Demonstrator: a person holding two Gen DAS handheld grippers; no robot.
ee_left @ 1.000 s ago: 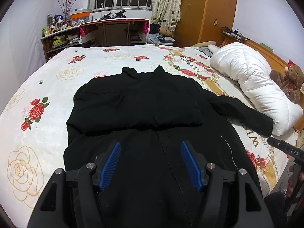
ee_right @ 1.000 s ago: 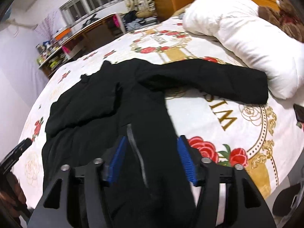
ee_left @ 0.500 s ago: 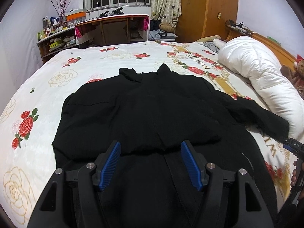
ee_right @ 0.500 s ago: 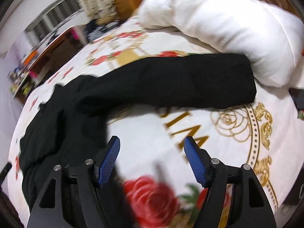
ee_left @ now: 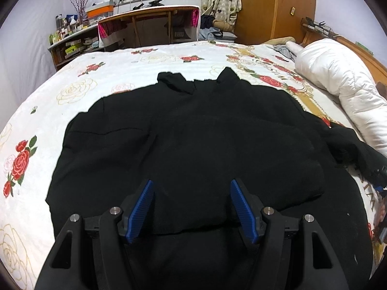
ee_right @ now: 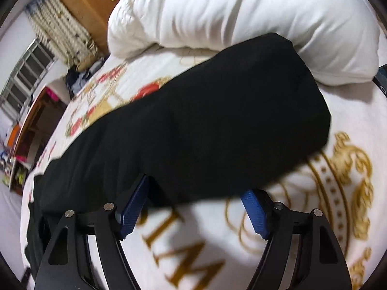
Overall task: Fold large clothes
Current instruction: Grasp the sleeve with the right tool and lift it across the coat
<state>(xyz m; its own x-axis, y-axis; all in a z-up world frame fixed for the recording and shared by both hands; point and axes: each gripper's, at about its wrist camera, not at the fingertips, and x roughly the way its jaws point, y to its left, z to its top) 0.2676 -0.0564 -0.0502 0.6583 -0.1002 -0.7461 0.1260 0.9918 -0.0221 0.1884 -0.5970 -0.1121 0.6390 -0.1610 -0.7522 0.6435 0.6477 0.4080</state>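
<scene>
One white rose-printed bedspread (ee_left: 150, 65) filled both views, edges cut off by fisheye rim. Large black long-sleeved garment (ee_left: 193, 145) lay flat on it, collar toward desk, one sleeve folded across chest; hem hidden under left gripper (ee_left: 192, 207). Other sleeve (ee_right: 205, 120) stretched toward white puffy duvet (ee_right: 241, 19), blurred. Wooden desk shelves (ee_left: 72, 46) held small clutter, hard to make out. Left jaws wide apart, empty, above garment. Right gripper (ee_right: 193, 205) jaws spread wide, empty, tips partly hidden under sleeve.

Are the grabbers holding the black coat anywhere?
No. The left gripper and right gripper are both open; the black coat's sleeve lies near the right one, ungrabbed.
</scene>
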